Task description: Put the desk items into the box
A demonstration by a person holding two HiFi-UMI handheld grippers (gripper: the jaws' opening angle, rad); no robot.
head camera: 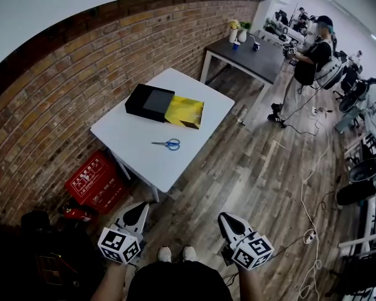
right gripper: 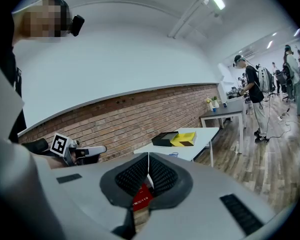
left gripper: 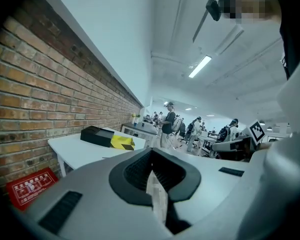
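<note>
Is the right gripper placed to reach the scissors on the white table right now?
Probably not yet. The right gripper hangs low with jaws shut, and a stretch of floor separates it from the table holding the scissors. Nothing blocks the way, though.

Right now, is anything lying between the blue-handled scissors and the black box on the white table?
Nothing visible does: only bare white table lies between the blue-handled scissors and the black box.

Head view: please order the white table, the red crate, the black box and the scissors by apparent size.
Largest to smallest: white table; red crate; black box, only slightly smaller than the crate, so that pair is unsure; scissors.
</note>
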